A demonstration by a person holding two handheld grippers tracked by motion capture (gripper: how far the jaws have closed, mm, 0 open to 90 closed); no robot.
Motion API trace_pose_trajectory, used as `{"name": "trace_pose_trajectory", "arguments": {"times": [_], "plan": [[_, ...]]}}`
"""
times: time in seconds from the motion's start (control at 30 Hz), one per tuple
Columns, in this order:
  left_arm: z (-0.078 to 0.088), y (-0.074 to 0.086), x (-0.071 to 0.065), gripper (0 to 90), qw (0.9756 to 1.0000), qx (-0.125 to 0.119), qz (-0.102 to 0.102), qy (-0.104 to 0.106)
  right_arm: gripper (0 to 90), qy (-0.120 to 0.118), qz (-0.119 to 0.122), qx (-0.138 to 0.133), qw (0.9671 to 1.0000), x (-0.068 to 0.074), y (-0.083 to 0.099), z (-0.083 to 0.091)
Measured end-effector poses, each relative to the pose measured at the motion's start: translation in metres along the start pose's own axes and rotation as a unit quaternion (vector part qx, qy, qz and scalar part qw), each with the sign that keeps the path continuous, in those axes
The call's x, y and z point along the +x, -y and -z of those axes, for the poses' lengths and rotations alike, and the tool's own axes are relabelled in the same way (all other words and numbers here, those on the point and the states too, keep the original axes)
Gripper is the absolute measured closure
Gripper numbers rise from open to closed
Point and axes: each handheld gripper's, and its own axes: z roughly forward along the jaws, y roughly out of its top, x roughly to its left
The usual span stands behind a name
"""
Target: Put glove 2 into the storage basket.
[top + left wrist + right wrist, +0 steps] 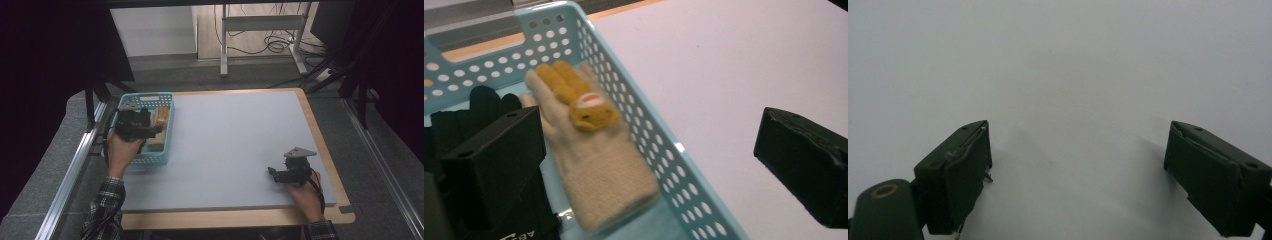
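Seemed nearly done: cream glove (pixel 594 165) lay inside the blue basket (pixel 664 145) at left of the high view, left gripper (pixel 141 120) fingers spread and empty above it, right gripper (pixel 285 176) released over bare surface (pixel 235 135).

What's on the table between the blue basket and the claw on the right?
Nothing. In the high view the table is bare from the blue basket to the right claw. The cream glove lies inside the basket.
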Motion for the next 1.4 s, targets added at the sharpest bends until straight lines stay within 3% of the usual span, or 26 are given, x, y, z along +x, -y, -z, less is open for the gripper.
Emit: {"name": "trace_pose_trajectory", "arguments": {"times": [0.6,1.2,1.4], "plan": [[0.005,0.011,-0.040,0.0,0.9985,-0.016,-0.035,0.039,11.5,0.000,0.000,0.000,1.0000,0.000,0.000,0.000],[-0.010,0.014,-0.089,0.0,0.9925,-0.016,-0.089,0.081,11.5,0.000,0.000,0.000,1.0000,0.000,0.000,0.000],[-0.016,0.014,-0.103,0.0,0.9904,-0.020,-0.098,0.096,11.5,0.000,0.000,0.000,1.0000,0.000,0.000,0.000]]}}
